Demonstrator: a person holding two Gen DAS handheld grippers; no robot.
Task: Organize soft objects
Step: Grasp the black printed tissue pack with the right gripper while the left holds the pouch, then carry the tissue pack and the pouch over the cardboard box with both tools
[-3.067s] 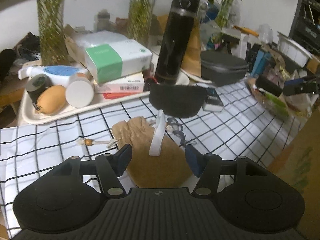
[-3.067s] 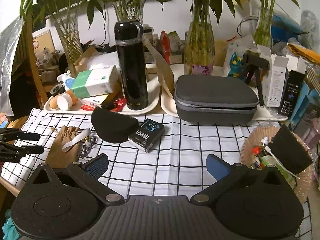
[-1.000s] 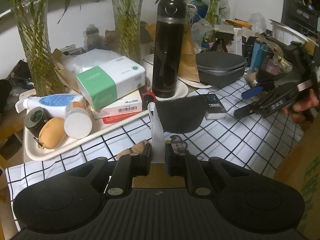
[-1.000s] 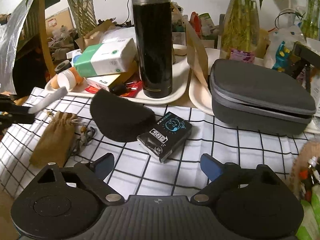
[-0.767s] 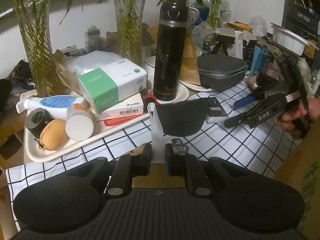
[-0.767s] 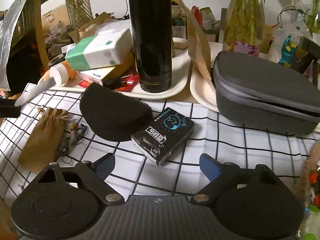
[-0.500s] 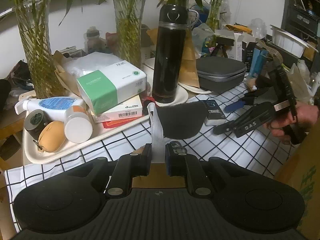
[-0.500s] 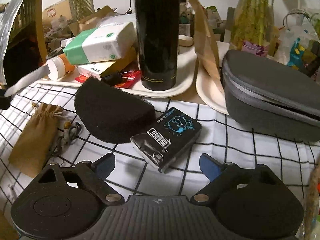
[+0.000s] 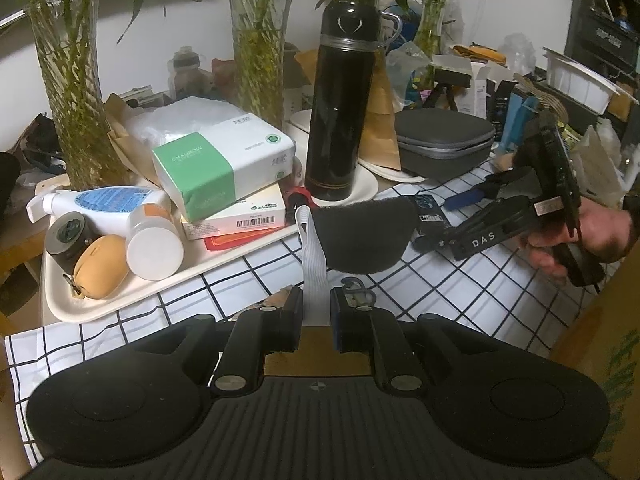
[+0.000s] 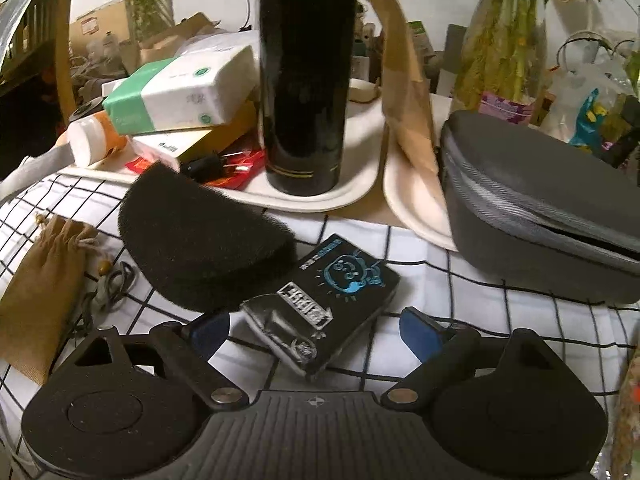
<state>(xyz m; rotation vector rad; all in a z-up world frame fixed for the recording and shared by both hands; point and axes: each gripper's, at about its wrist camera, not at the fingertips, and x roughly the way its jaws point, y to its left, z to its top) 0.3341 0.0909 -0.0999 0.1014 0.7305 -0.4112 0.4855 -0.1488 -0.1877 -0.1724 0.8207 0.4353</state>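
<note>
My left gripper is shut on a white elastic strap that stands up from between its fingers, above a brown drawstring pouch. A black half-round foam pad lies on the checked cloth beyond it. My right gripper is open, its blue pads either side of a black packet with a blue cartoon print. The foam pad lies just left of the packet, and the pouch lies at far left. The right gripper also shows in the left wrist view, held by a hand.
A cream tray holds a tissue pack, boxes, a spray bottle and jars. A tall black flask stands on a tray behind the foam. A grey zip case sits at right. Vases of bamboo line the back. A cardboard box is at far right.
My left gripper closed on the white strap and lifted it off the pouch. My right gripper moved forward and down until its open fingers straddle the black packet.
</note>
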